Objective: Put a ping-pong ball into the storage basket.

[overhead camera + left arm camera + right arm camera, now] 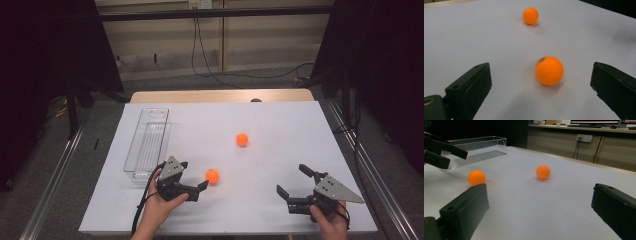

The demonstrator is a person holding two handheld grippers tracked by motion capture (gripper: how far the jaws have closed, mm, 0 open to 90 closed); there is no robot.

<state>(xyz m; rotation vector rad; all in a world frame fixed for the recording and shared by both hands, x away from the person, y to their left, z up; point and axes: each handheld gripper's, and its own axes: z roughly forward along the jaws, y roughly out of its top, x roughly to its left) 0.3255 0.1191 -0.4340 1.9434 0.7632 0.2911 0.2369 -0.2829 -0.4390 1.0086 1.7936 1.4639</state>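
Clear tray (148,142): empty, along the white bench's (280,125) left side, at 10 o'clock from the left gripper (197,186). Left gripper: fingers (471,87) spread wide, holding nothing, mouth facing the near orange ball (212,176). Near ball: on the bench just ahead of those fingers, untouched. Far orange ball (242,139): mid-bench, at 1 o'clock from the near one, well apart. Right gripper (294,186): fingers wide apart, empty, resting near the front edge. Step judged: approach to grasp. Next: advance, straddle the near ball, close gently.
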